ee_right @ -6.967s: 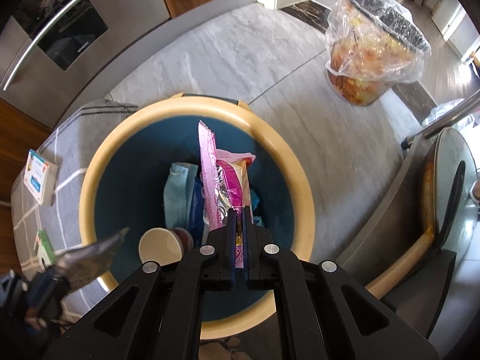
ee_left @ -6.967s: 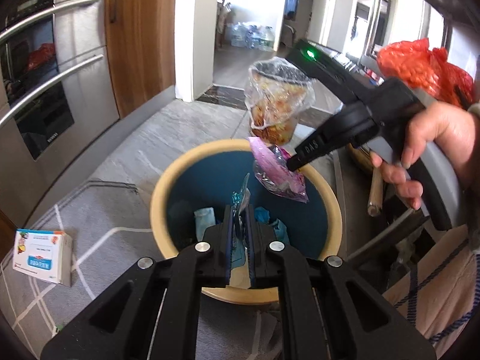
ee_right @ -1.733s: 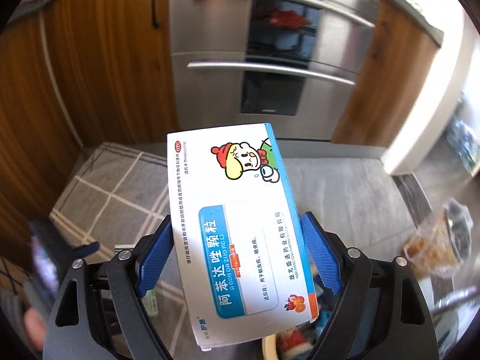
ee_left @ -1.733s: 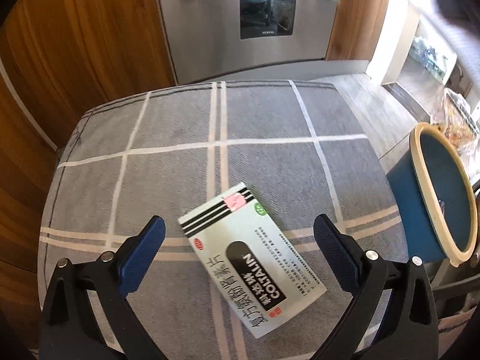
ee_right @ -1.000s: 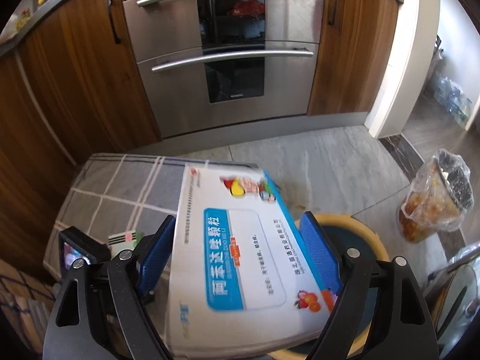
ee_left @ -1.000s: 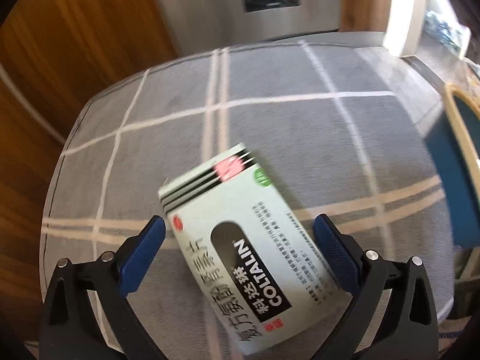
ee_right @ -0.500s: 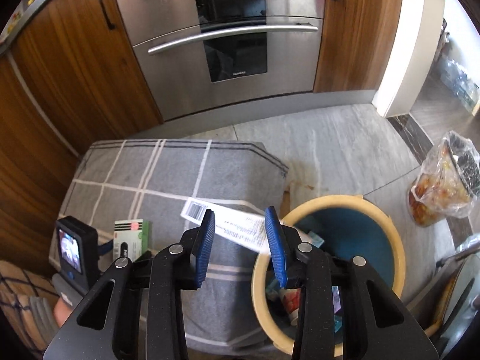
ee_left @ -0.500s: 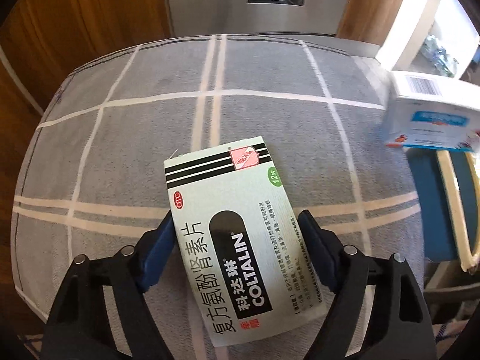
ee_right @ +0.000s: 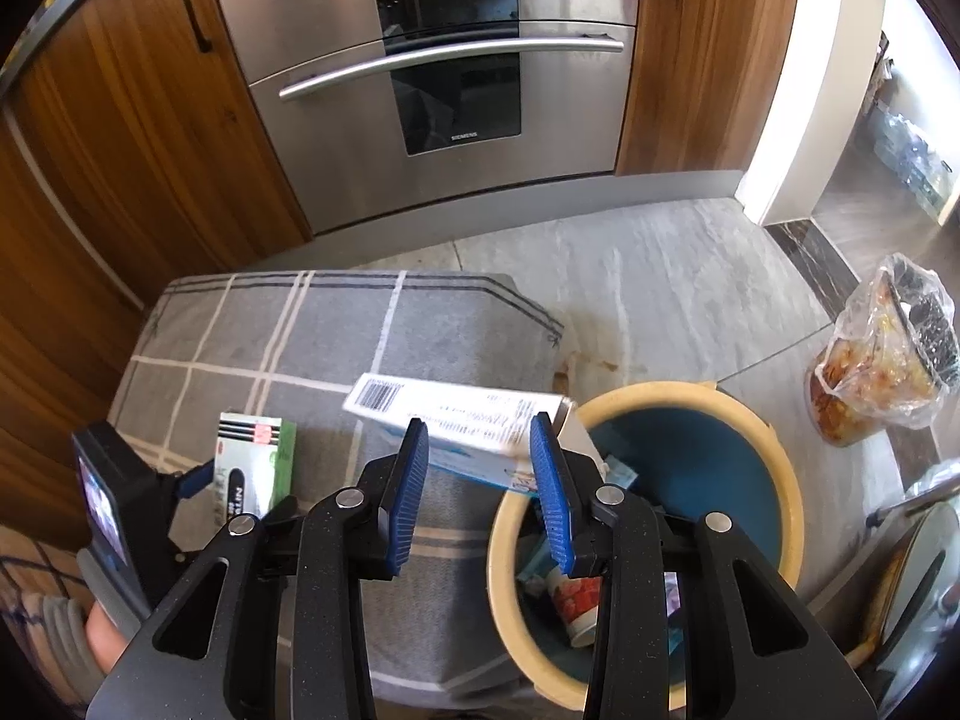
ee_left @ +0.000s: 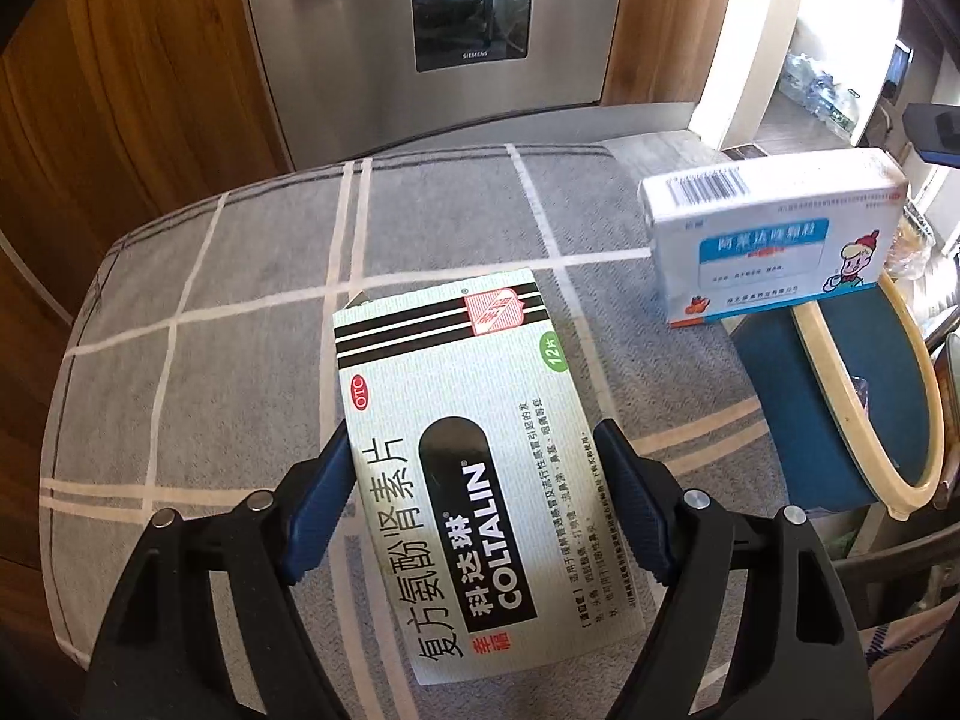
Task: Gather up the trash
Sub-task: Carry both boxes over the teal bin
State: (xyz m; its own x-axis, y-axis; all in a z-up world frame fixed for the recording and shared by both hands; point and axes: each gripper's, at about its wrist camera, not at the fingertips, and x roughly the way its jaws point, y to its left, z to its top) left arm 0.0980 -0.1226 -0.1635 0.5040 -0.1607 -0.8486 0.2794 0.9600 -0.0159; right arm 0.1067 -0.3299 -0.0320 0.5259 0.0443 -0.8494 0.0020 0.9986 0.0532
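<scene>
my left gripper is clamped on the green coltalin box above the grey checked rug. my right gripper has its jaws apart, and the blue-and-white medicine box is loose in the air beyond them, over the near rim of the blue bin.

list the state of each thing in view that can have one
green box: lifted, held between the left hand-held gripper pads
blue box: loose in the air by the bin rim
right hand-held gripper: open, box beyond its pads
bin: open, trash inside
oven: door shut
</scene>
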